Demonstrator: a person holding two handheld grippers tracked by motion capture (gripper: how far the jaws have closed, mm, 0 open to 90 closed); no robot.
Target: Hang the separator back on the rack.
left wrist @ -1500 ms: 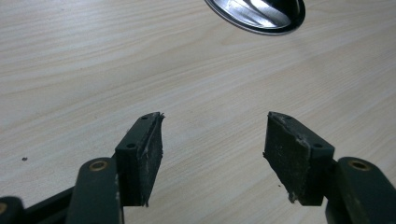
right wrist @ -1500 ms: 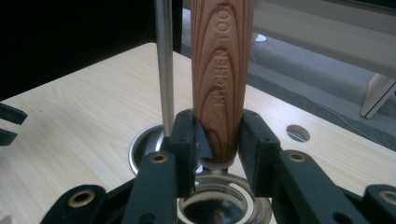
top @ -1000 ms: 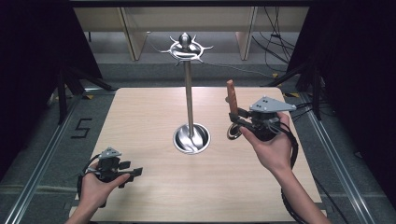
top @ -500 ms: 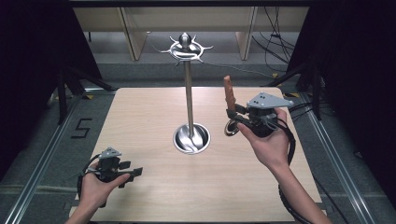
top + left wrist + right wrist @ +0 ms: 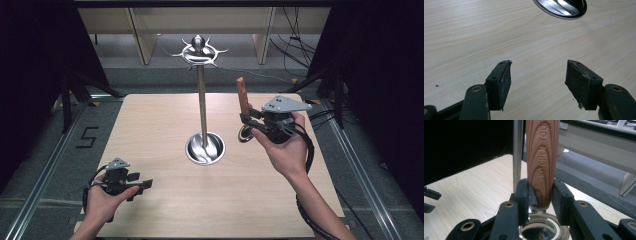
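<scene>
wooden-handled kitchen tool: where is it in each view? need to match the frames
High view: wooden-handled tool upright, right of centre, clamped by the right hand-held gripper.
Right gripper view: handle fills top centre, between the pads.
Left gripper view: not in it.
Shared landmark: steel stand; pole, base.

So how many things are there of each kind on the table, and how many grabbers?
Metal stands with hooks on top: 1, the stand on its round base in the middle of the table.
Kitchen tools with a wooden handle: 1, the tool held upright in the right gripper.
Grippers: 2, that one and the left gripper, which is open.
Total: 4
</scene>
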